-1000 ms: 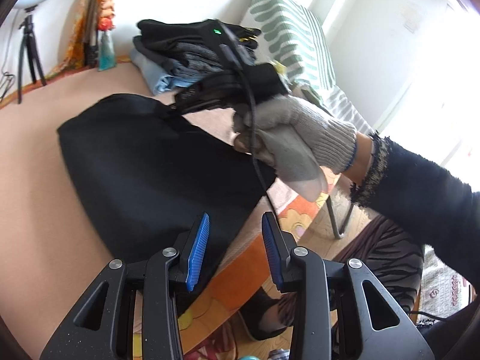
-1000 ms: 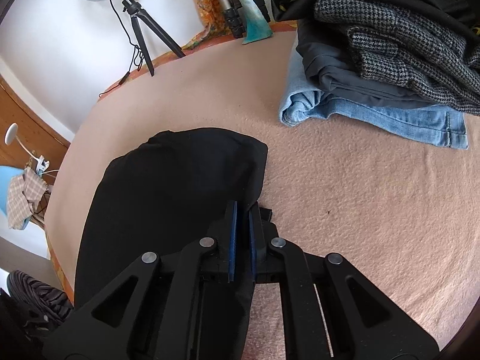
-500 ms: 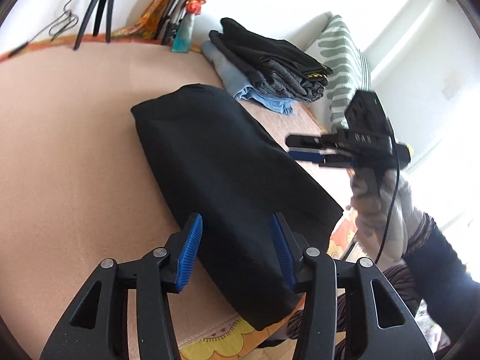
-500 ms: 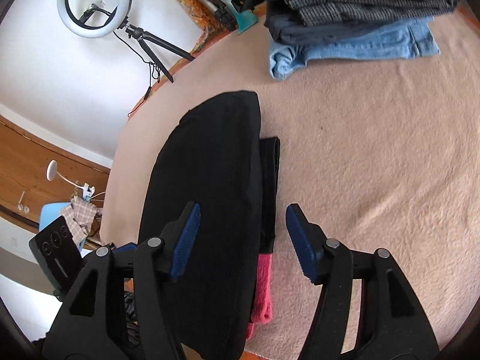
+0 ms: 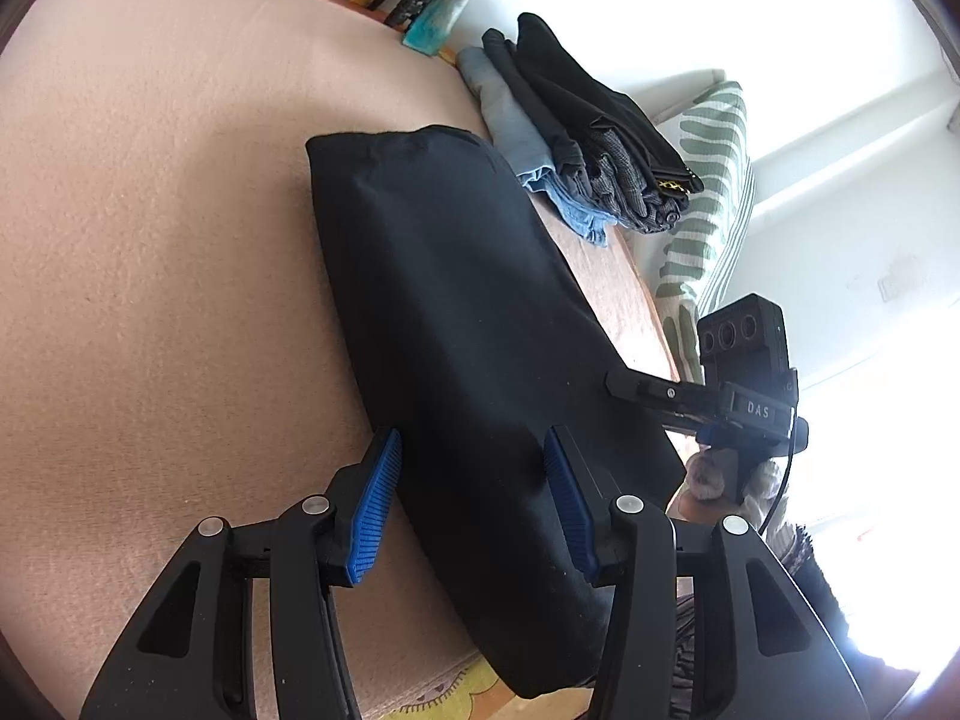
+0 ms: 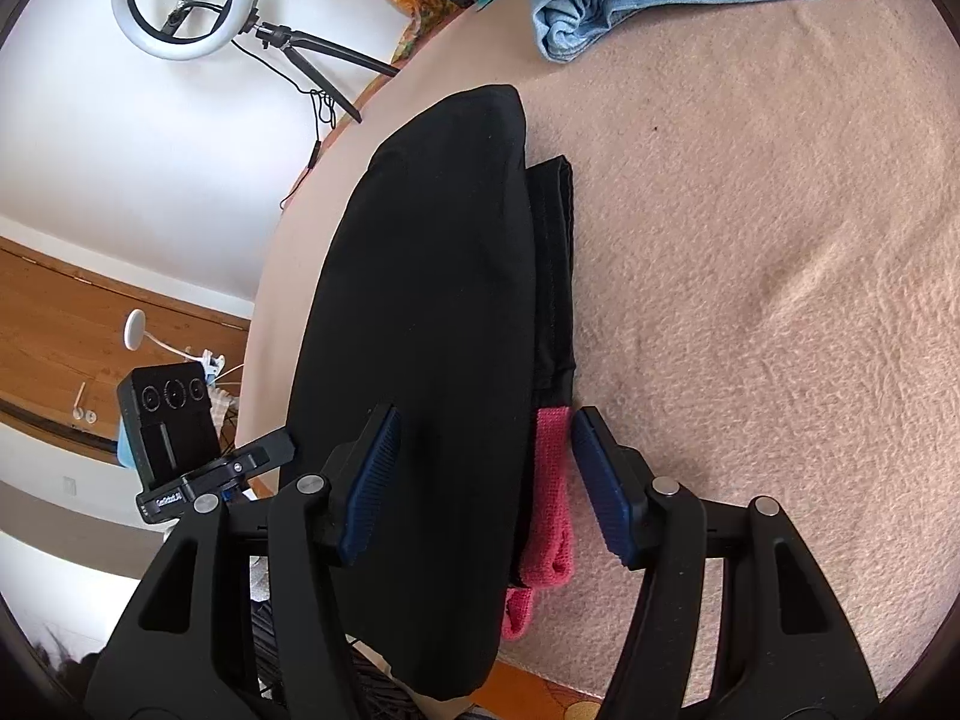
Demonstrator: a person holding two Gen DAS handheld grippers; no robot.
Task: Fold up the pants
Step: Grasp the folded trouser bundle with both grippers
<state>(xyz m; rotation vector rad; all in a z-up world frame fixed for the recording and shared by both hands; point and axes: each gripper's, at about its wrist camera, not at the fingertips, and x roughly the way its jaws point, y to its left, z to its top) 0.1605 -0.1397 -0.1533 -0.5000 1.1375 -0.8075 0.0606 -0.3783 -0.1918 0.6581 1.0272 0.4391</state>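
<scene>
Black pants (image 5: 456,276) lie folded lengthwise in a long strip on the beige blanket (image 5: 150,270). My left gripper (image 5: 473,438) hovers open over the strip's near part, its blue pads apart and pressing nothing. In the right wrist view the same pants (image 6: 432,252) run away from me, with a narrow black layer and a pink band (image 6: 549,480) sticking out along their right edge. My right gripper (image 6: 487,415) is open above that near end, one pad over the black cloth, the other just right of the pink band.
A stack of folded clothes (image 5: 576,138), jeans lowest, sits at the blanket's far side. A striped pillow (image 5: 714,180) stands beyond the bed edge. A ring light on a tripod (image 6: 186,0) stands by the wall. The blanket (image 6: 750,240) is bare right of the pants.
My right gripper, shut on the pants' edge a second ago, has opened and drawn back to the near end. My left gripper swung over the pants, rolled and widened slightly.
</scene>
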